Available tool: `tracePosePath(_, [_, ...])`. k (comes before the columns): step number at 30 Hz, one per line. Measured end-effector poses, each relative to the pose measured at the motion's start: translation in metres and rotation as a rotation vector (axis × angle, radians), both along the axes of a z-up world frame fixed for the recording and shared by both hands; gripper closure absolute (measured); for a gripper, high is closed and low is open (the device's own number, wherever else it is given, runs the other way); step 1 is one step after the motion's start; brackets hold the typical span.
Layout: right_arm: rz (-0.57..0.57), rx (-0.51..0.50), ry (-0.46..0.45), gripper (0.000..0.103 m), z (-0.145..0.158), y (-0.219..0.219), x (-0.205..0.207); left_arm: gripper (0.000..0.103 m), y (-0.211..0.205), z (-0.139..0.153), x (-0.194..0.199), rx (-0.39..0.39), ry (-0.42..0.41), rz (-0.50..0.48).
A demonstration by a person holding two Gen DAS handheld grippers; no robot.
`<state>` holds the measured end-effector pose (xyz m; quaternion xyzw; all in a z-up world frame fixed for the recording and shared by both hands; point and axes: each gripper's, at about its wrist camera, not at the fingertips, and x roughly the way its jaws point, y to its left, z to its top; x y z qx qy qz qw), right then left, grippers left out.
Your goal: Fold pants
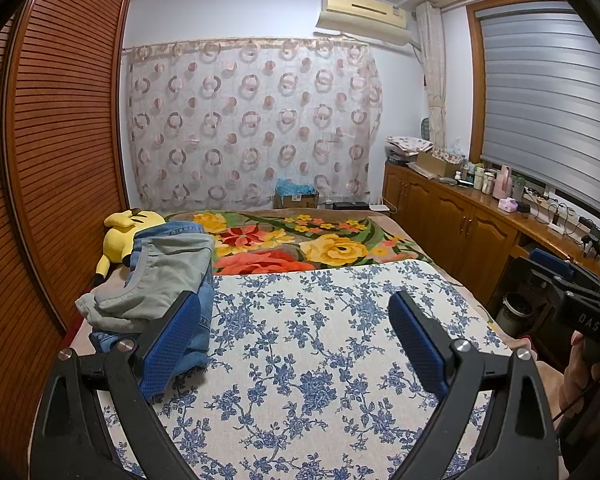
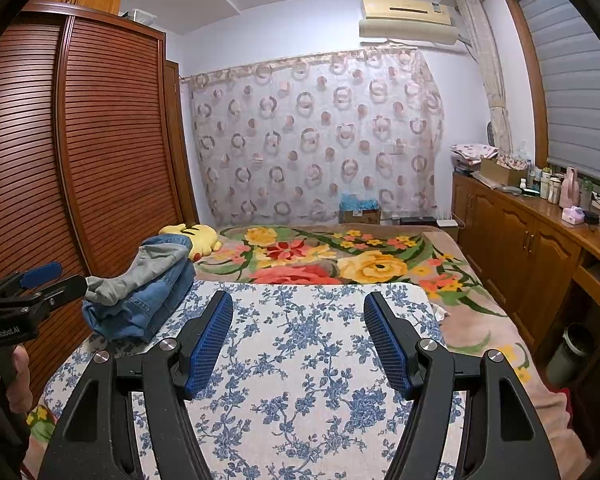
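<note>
A pile of folded clothes lies at the left edge of the bed: grey pants (image 1: pixel 164 280) on top of blue jeans (image 1: pixel 192 332). The same pile shows in the right wrist view, grey pants (image 2: pixel 152 268) over jeans (image 2: pixel 148 304). My left gripper (image 1: pixel 296 320) is open and empty, its left finger just in front of the pile. My right gripper (image 2: pixel 298 320) is open and empty, above the blue-flowered white cloth (image 2: pixel 300 380), right of the pile. The left gripper also shows at the left edge of the right wrist view (image 2: pixel 56 280).
A yellow plush toy (image 1: pixel 128 232) lies behind the pile. A flowered blanket (image 1: pixel 320 244) covers the far bed. A slatted wooden wardrobe (image 1: pixel 60 140) stands left. A wooden cabinet (image 1: pixel 460 220) with bottles runs along the right. A bin (image 2: pixel 572 352) stands on the floor.
</note>
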<state>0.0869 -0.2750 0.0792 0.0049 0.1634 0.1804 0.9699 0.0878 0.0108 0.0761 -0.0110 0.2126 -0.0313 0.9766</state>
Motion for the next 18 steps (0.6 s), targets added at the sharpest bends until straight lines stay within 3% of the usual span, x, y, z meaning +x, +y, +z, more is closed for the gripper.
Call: tracePosePath(18, [0.001,0.002,-0.001,0.033,-0.0005,0.0010,-0.0004,0.008,-0.0002,-0.0009,-0.0001,0.000,0.000,0.000])
